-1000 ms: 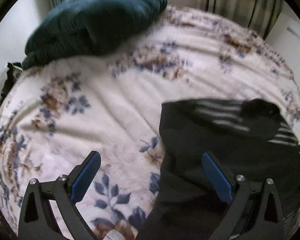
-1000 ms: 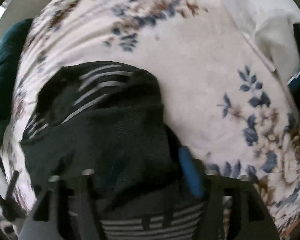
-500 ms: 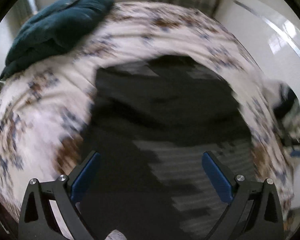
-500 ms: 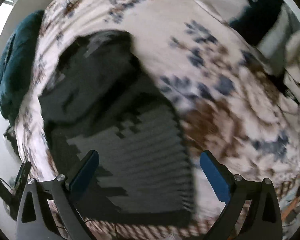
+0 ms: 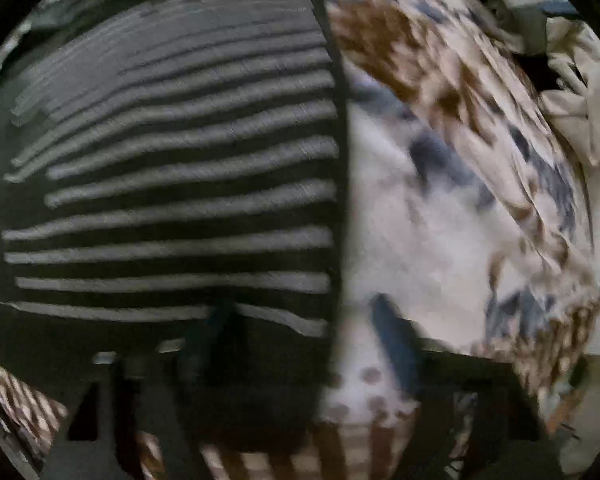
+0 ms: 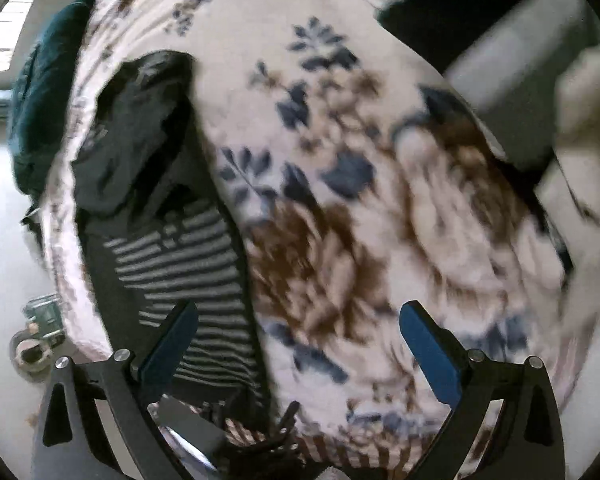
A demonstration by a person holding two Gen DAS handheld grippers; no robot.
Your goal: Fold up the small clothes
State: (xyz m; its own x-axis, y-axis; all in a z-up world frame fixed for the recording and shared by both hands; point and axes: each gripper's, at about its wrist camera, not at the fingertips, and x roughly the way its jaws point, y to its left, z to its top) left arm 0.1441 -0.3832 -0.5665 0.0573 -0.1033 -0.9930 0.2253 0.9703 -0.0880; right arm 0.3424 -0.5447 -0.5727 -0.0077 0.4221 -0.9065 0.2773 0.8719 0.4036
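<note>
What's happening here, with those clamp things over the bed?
Someone is folding a small dark garment with grey stripes that lies on a floral blanket, using a hand-held gripper in each hand. The left gripper is down at the garment's near corner and its jaws are closing, one finger over the dark hem and the other over the blanket beside its edge; the blurred view does not show whether cloth is pinched yet. The right gripper hovers open above the blanket, holding nothing.
</note>
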